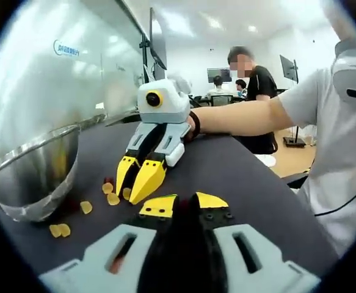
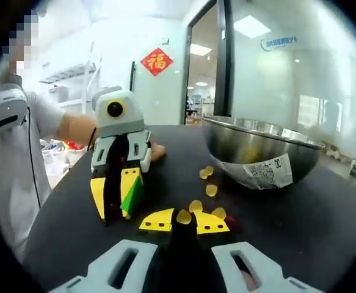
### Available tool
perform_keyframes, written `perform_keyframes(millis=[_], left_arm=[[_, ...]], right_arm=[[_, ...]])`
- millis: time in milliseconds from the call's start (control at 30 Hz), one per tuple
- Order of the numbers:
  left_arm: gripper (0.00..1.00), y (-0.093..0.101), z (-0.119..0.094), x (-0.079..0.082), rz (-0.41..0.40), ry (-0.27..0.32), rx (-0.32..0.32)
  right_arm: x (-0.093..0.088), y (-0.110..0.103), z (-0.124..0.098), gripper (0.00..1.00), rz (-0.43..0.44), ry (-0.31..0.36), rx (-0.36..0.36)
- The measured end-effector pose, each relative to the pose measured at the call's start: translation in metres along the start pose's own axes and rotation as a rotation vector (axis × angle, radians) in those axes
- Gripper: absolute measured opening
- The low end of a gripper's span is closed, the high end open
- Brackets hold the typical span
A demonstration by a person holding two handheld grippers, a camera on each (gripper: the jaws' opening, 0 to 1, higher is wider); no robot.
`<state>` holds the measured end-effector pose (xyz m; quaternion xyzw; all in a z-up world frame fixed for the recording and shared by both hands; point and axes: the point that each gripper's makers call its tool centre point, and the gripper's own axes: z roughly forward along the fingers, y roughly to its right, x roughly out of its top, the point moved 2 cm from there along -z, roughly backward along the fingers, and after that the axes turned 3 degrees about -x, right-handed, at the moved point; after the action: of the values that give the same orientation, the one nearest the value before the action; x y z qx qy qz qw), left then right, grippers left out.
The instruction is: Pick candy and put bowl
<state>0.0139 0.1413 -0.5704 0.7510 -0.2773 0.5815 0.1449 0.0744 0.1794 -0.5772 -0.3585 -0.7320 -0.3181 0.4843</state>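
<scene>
The right gripper [image 2: 184, 221] is clamping a small, light yellow candy [image 2: 184, 216] across its middle; the left gripper [image 1: 185, 205] is sitting closed, empty, near the steel bowl [image 1: 37, 171].

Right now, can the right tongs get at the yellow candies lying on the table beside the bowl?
Probably yes. The right tongs sit low over the loose candies on the dark table, tips among them, with the bowl off to one side.

Your right gripper [image 2: 184, 221] has yellow jaw tips on pale grey arms; yellow candy [image 2: 184, 217] sits between them. Ahead, the bowl [image 2: 263, 149] is bare silver steel with a white label. The table [image 2: 324, 213] is black. Your left gripper [image 2: 118, 198] matches.
</scene>
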Motion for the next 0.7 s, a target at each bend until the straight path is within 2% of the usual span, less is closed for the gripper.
perform_keyframes(millis=[300,500,567,633,667,700], left_arm=[[0.04,-0.003,-0.002,0.0,-0.004,0.002,0.012],[0.02,-0.012,-0.006,0.001,0.021,-0.005,0.067],[0.02,-0.016,-0.01,0.004,0.034,0.0,0.077],[0.02,-0.027,-0.022,0.021,0.052,0.07,0.129],[0.02,-0.032,-0.032,0.039,0.025,0.156,0.14],[0.02,-0.044,-0.044,0.055,0.018,0.221,0.166]], right_arm=[[0.0,0.0,0.0,0.05,-0.021,0.009,-0.006],[0.002,0.0,-0.006,0.05,-0.044,0.017,-0.013],[0.013,0.0,-0.013,0.05,-0.038,0.081,-0.008],[0.036,0.003,-0.025,0.05,-0.005,0.181,-0.005],[0.048,0.007,-0.031,0.05,0.002,0.229,-0.018],[0.061,0.015,-0.038,0.05,-0.007,0.263,-0.048]])
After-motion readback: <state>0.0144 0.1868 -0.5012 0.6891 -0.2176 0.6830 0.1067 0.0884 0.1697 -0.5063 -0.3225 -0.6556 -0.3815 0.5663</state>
